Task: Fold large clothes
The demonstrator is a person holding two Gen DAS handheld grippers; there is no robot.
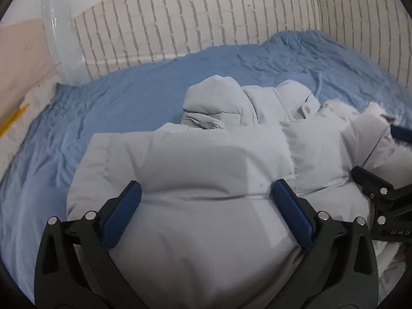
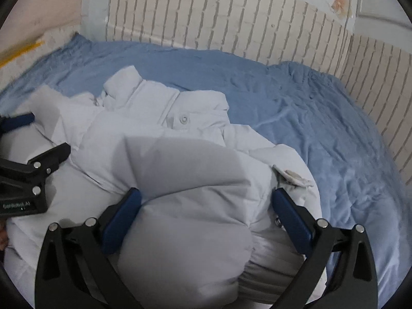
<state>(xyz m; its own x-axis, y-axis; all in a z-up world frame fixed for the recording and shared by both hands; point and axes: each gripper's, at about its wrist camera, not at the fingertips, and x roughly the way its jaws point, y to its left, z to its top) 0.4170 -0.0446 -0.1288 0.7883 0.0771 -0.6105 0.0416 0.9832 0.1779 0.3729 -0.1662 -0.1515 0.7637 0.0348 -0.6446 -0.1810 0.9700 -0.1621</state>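
A pale grey puffer jacket (image 1: 206, 154) lies bunched on a blue bedsheet (image 1: 128, 95). Its hood and collar are heaped at the far side. My left gripper (image 1: 206, 193) is open, its blue-padded fingers spread wide over a puffy folded panel near me. My right gripper (image 2: 206, 200) is open too, its fingers straddling a bulging fold of the same jacket (image 2: 180, 180), near a buttoned collar flap (image 2: 184, 119). Each gripper shows at the edge of the other's view: the right one (image 1: 381, 170) and the left one (image 2: 33, 149).
The bedsheet (image 2: 322, 118) is wrinkled and spreads to the left, right and far side of the jacket. A brick-pattern wall (image 1: 206, 20) stands behind the bed and wraps round on the right (image 2: 386, 82). A pale floor strip (image 1: 18, 118) lies at the left.
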